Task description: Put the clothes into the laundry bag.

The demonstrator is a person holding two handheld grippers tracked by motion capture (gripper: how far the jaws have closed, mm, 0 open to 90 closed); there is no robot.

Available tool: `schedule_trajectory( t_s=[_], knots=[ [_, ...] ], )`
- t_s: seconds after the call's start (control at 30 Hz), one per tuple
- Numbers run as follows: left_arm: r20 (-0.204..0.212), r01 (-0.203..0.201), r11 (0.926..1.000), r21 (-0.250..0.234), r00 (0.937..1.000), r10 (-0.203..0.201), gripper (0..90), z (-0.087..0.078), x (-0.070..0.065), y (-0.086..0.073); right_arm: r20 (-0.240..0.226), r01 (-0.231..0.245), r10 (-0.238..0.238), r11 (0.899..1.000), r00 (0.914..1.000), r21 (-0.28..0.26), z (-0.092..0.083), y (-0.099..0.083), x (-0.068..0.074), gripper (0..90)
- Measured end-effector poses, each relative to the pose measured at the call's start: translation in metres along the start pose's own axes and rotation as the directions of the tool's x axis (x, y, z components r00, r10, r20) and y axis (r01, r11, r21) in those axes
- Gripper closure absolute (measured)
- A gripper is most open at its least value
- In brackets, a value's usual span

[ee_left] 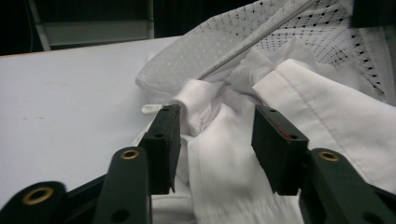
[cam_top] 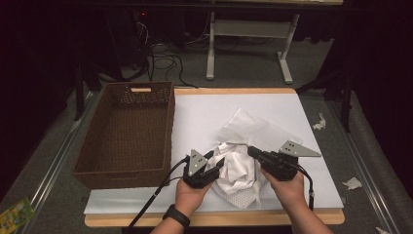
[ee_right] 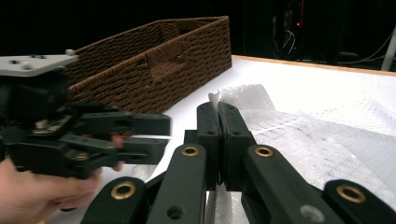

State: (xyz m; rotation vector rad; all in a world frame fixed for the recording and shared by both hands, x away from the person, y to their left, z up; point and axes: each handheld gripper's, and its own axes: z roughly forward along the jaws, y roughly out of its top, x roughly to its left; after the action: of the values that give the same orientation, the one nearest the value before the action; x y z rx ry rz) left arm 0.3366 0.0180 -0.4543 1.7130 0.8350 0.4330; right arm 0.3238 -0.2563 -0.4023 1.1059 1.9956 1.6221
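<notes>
White shirt bunched inside mesh laundry bag on white table. Left gripper jaws apart, straddling a shirt fold. Right gripper clamped on bag edge. Wicker basket left.

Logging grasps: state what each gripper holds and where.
The right gripper is shut on the top edge of the mesh bag. The left gripper is open, its jaws astride the white shirt, holding nothing.

White cloth and a mesh bag are being handled mid-worktop. Left gripper is being held at the cloth's left edge, right gripper at its right. Wicker basket is being kept on the worktop's left.
</notes>
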Motion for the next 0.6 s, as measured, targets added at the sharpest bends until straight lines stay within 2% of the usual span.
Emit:
schedule_trajectory(
  t_s=[0.13, 0.23, 0.27, 0.37, 0.43, 0.53, 0.57, 0.6],
  knots=[
    [0.022, 0.025, 0.9995, -0.018, 0.9995, -0.025, 46.6, -0.008, 0.001, 0.0, 0.001, 0.005, -0.005, 1.0, 1.0, 0.003, 0.0, 0.0, 0.0, 89.4],
    [0.064, 0.028, 0.9989, -0.038, 0.9976, -0.025, 33.4, -0.009, -0.002, 0.003, 0.004, -0.002, 0.002, 1.0, 1.0, 0.004, 0.0, 0.0, 0.001, 89.4],
    [0.093, 0.04, 0.9984, -0.04, 0.995, -0.037, 29.1, -0.007, -0.005, 0.003, 0.005, 0.0, 0.0, 1.0, 1.0, 0.004, 0.0, 0.0, 0.001, 89.4],
    [0.139, 0.024, 0.9997, -0.01, 0.9901, -0.023, 18.2, 0.0, -0.013, 0.003, 0.007, 0.006, -0.006, 1.0, 1.0, 0.002, 0.0, 0.0, 0.0, 89.4],
    [0.15, -0.007, 0.9999, 0.014, 0.9886, 0.005, 17.6, 0.008, -0.019, 0.001, 0.006, 0.005, -0.005, 1.0, 1.0, 0.001, 0.0, 0.0, 0.0, 89.4],
    [0.167, -0.006, 0.9938, 0.111, 0.9859, -0.013, 19.4, 0.027, -0.023, -0.003, 0.004, 0.005, -0.005, 1.0, 1.0, 0.001, 0.0, 0.0, 0.001, 89.4],
    [0.175, -0.009, 0.9913, 0.131, 0.9844, -0.015, 22.5, 0.031, -0.024, -0.005, 0.005, 0.005, -0.005, 1.0, 1.0, 0.003, 0.0, 0.0, 0.001, 89.4],
    [0.19, -0.02, 0.9896, 0.142, 0.9817, -0.008, 30.1, 0.036, -0.025, -0.006, 0.004, 0.006, -0.006, 1.0, 1.0, 0.003, 0.0, 0.0, 0.001, 89.4]
  ],
)
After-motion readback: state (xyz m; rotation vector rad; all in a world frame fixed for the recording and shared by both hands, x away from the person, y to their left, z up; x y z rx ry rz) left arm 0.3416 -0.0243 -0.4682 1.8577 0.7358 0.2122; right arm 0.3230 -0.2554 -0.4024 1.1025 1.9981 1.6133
